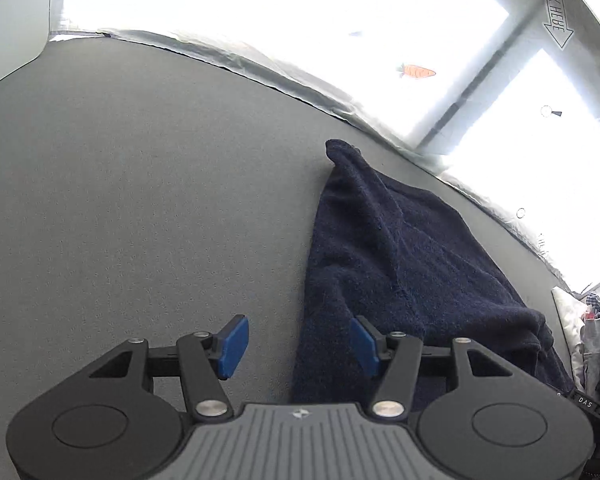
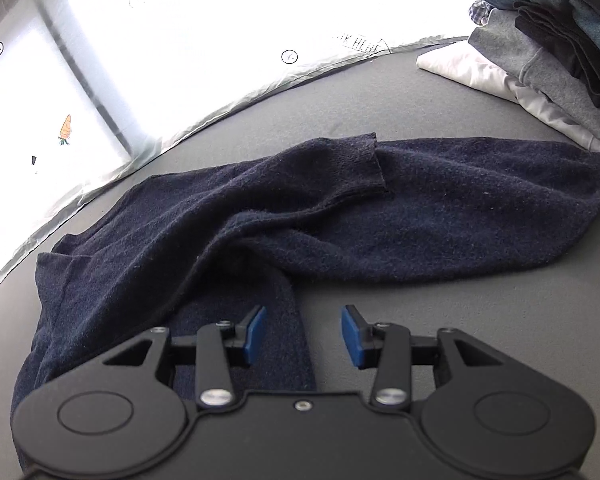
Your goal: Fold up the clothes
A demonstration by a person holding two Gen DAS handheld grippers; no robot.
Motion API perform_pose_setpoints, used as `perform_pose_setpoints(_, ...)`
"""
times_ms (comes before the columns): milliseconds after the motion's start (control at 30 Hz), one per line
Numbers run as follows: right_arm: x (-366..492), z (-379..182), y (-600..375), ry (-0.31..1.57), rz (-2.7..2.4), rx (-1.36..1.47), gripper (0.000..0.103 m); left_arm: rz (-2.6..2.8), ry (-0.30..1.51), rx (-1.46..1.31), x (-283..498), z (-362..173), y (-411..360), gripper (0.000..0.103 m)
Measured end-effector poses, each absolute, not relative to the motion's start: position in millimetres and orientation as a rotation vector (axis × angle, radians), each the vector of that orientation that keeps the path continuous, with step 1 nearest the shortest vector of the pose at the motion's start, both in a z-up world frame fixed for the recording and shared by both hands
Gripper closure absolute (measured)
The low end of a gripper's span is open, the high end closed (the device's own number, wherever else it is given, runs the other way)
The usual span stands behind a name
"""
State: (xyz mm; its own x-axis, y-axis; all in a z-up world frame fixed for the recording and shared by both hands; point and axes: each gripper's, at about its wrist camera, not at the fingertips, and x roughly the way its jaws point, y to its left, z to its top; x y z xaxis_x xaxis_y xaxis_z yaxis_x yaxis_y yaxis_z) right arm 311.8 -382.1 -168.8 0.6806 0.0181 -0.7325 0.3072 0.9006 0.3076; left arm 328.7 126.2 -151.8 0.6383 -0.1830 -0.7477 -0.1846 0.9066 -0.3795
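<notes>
A dark navy knit sweater (image 2: pixel 340 216) lies rumpled on the grey table (image 2: pixel 480 320), one sleeve cuff (image 2: pixel 364 168) folded over its body. It also shows in the left wrist view (image 1: pixel 400 264), stretching away to the right. My left gripper (image 1: pixel 298 346) is open and empty, low over the sweater's left edge. My right gripper (image 2: pixel 303 336) is open and empty, over the near edge of the sweater, with its left pad (image 2: pixel 255 334) above the cloth.
A stack of folded clothes (image 2: pixel 548 56), white, grey and dark, sits at the far right of the table; it shows at the right edge in the left wrist view (image 1: pixel 592 344). A bright white wall with carrot stickers (image 1: pixel 418 71) rises behind the table's far edge.
</notes>
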Motion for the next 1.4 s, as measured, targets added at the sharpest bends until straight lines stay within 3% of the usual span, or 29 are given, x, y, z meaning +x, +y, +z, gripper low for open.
perform_pose_setpoints(67,331.6,-168.4,-391.1,0.800,-0.188,0.431,0.060,0.003,0.871,-0.453,362.6,-154.0,123.9,0.029)
perform_pose_setpoints(233,385.6,-174.8,-420.8,0.809,-0.274,0.434,0.058,-0.004,0.854,-0.452,455.8,-159.8,108.5,0.025)
perform_pose_setpoints(333,408.3,-182.5,-431.6,0.790,-0.348,0.424,0.034,-0.015,0.858,-0.412,505.8,-169.9,93.0,0.019)
perform_pose_setpoints(500,428.5,-194.9,-439.2,0.793,-0.346,0.391,0.039,-0.047,0.896,-0.379,543.4,-194.1,73.4,0.020)
perform_pose_setpoints(533,429.7,-196.0,-439.0,0.793,-0.324,0.383,0.052,-0.053,0.890,-0.382,546.1,-197.0,71.1,0.023)
perform_pose_setpoints(567,431.0,-197.1,-438.7,0.793,-0.301,0.375,0.075,-0.056,0.871,-0.392,545.8,-198.2,70.1,0.043)
perform_pose_setpoints(600,432.6,-196.2,-435.9,0.800,-0.284,0.341,0.084,-0.059,0.851,-0.402,545.6,-199.4,69.1,0.074)
perform_pose_setpoints(633,434.4,-194.6,-432.3,0.808,-0.270,0.299,0.087,-0.060,0.839,-0.411,545.4,-199.7,68.2,0.091)
perform_pose_setpoints(667,435.2,-191.3,-428.1,0.809,-0.248,0.248,0.093,-0.058,0.834,-0.420,545.4,-198.8,67.2,0.093)
perform_pose_setpoints(767,431.8,-171.3,-420.7,0.754,-0.212,0.132,0.095,-0.057,0.806,-0.418,544.2,-192.9,64.3,0.094)
perform_pose_setpoints(933,416.0,-130.9,-449.7,0.602,-0.277,0.211,0.096,-0.044,0.783,-0.403,548.7,-186.3,60.5,0.093)
perform_pose_setpoints(1033,423.3,-133.9,-459.5,0.614,-0.283,0.220,0.096,-0.036,0.769,-0.395,551.5,-182.3,58.2,0.092)
perform_pose_setpoints(1167,427.3,-150.3,-465.9,0.671,-0.303,0.294,0.094,0.015,0.827,-0.320,560.1,-190.8,49.5,0.079)
perform_pose_setpoints(1200,426.6,-153.5,-466.8,0.681,-0.309,0.309,0.094,0.025,0.833,-0.311,559.8,-190.8,48.7,0.071)
perform_pose_setpoints(1233,426.0,-156.7,-467.8,0.690,-0.316,0.325,0.088,0.031,0.825,-0.316,557.4,-187.9,49.4,0.065)
perform_pose_setpoints(1300,424.6,-163.1,-469.8,0.708,-0.329,0.356,0.058,0.044,0.797,-0.334,548.2,-177.6,53.0,0.029)
perform_pose_setpoints(1333,423.9,-166.3,-470.7,0.718,-0.336,0.372,0.049,0.044,0.779,-0.340,542.3,-171.8,54.3,0.026)
perform_pose_setpoints(1400,422.6,-172.6,-472.7,0.736,-0.349,0.403,0.050,0.036,0.776,-0.317,529.8,-163.7,51.1,0.021)
